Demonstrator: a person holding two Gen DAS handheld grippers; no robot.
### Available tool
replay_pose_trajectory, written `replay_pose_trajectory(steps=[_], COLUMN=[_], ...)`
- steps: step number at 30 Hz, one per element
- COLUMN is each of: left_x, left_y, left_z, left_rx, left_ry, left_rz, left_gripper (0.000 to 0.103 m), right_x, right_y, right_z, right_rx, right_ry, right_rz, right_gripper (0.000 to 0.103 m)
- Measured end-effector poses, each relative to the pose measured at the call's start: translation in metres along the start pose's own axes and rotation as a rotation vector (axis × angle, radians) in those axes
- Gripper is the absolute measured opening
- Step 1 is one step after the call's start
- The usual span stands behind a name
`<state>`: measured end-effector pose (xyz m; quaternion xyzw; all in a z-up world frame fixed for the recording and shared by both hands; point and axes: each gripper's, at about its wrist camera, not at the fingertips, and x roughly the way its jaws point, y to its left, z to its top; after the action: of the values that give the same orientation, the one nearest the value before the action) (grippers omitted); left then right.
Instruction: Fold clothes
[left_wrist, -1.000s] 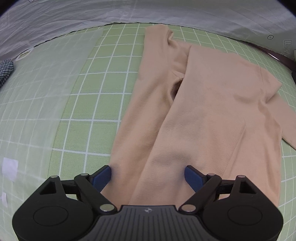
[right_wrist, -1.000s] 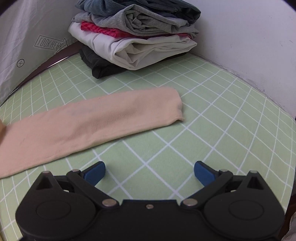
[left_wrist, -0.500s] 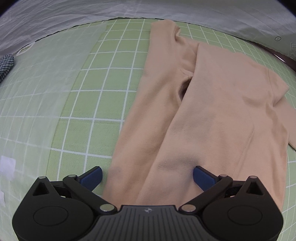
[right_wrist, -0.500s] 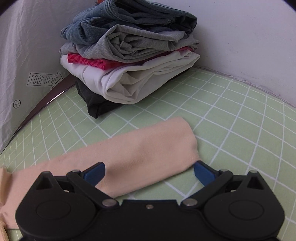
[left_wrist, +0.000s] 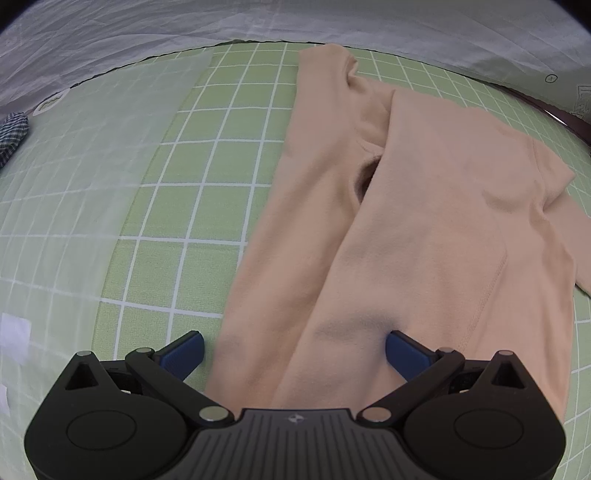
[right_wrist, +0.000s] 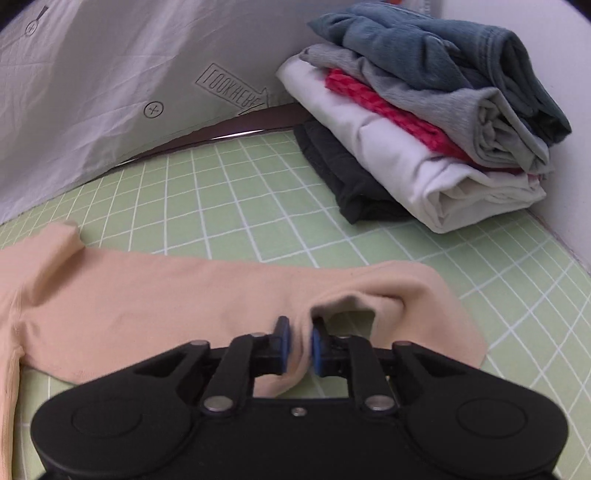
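On the green grid mat, listed from left to right:

Checked cloth (left_wrist: 13, 134): dark check pattern, at the far left edge of the left wrist view, well apart from the garment.
Translucent sheet (left_wrist: 85, 177): pale film lying over the left part of the mat.
Grid mat (left_wrist: 207, 192): light green with white lines; bears everything listed.
Left gripper (left_wrist: 293, 350): blue pads spread wide, held over the near end of the peach garment; neither pad presses the cloth.
Peach garment (left_wrist: 424, 229): long-sleeved top lying flat on the mat, one sleeve folded in along the body, its other sleeve running off to the right.
Sleeve (right_wrist: 177, 299): stretched flat across the mat in the right wrist view, cuff end to the right.
Right gripper (right_wrist: 300, 341): blue pads closing, a fold of the sleeve's near edge pinched between them close to the cuff; the cloth rises in a small ridge there.
White cloth backdrop (right_wrist: 110, 81): hangs behind the mat, printed with a boxed arrow label.
Stack of folded clothes (right_wrist: 424, 122): far right corner against the wall; black at the bottom, then white, red, grey, blue-grey on top; apart from the sleeve.
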<state>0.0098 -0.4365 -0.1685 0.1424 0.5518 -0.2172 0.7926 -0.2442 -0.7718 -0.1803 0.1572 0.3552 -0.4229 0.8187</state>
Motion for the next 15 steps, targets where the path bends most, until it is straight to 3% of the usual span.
replay_pose_trajectory(steps=[6,10,13,14,15], left_x=[-0.002,0.002,-0.001,-0.002,-0.002], left_y=[-0.001,-0.001,-0.005,-0.005,-0.006], left_z=[-0.005,-0.009,-0.015,-0.018,-0.019], left_rx=[-0.002,-0.003,-0.003,-0.003,-0.003], left_ry=[-0.015,-0.023,-0.026,-0.027,-0.028], left_rz=[0.001,0.001,0.001,0.002,0.001], left_gripper=[0.103,0.103,0.103,0.103,0.103], right_x=[-0.019,-0.058,-0.079,-0.081,-0.081], right_y=[0.044,0.1,0.145,0.16,0.175], right_z=[0.026,0.045,0.047,0.044,0.039], right_rx=[-0.065,-0.142,-0.207,-0.235,-0.271], right_ry=[-0.06,-0.163,-0.18,-0.168,-0.146], right_rz=[0.139,0.334,0.518,0.556,0.577], right_gripper=[0.007,0.007,0.009,0.011,0.028])
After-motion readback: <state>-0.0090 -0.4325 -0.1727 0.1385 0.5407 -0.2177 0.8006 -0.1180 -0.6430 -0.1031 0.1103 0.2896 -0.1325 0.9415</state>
